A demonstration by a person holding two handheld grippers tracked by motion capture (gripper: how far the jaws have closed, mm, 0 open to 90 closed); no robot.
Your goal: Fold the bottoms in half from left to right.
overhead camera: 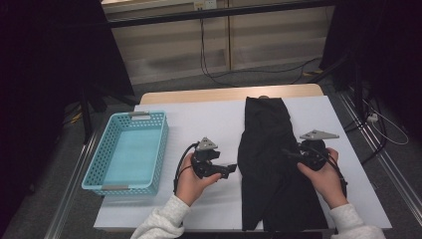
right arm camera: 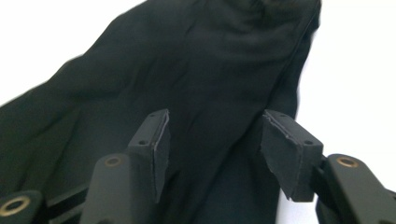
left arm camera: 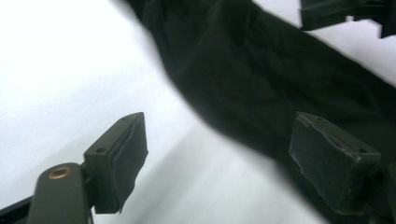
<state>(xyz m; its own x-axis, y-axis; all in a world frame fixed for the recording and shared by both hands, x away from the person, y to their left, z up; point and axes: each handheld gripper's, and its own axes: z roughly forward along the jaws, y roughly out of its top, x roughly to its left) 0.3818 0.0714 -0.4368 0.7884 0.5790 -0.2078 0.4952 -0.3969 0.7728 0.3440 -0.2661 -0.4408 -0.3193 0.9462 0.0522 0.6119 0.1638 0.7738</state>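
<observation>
The left gripper [overhead camera: 230,170] is sitting in the person's left hand [overhead camera: 191,180] with its jaws spread wide and nothing between them; its own view is showing bare white table cover [left arm camera: 65,74] in the gap, and one pad [left arm camera: 334,161] is lying in front of dark fabric. Just ahead of its tips, the black garment [overhead camera: 271,149] is lying flat, stretched lengthwise across the cover from the far edge of the table to the near one. Behind this gripper, well apart from it, a light blue perforated basket [overhead camera: 102,172] is resting on the cover.

The right gripper [overhead camera: 288,153] is resting in the right hand [overhead camera: 323,174] with its jaws parted and pinching nothing. In the right gripper view the garment [right arm camera: 196,79] is spreading directly below and ahead of the two pads [right arm camera: 156,144], and its folds are running away from them. Seen from above, this gripper is hanging over the garment's right edge, pointing toward the left gripper across the cloth.
</observation>
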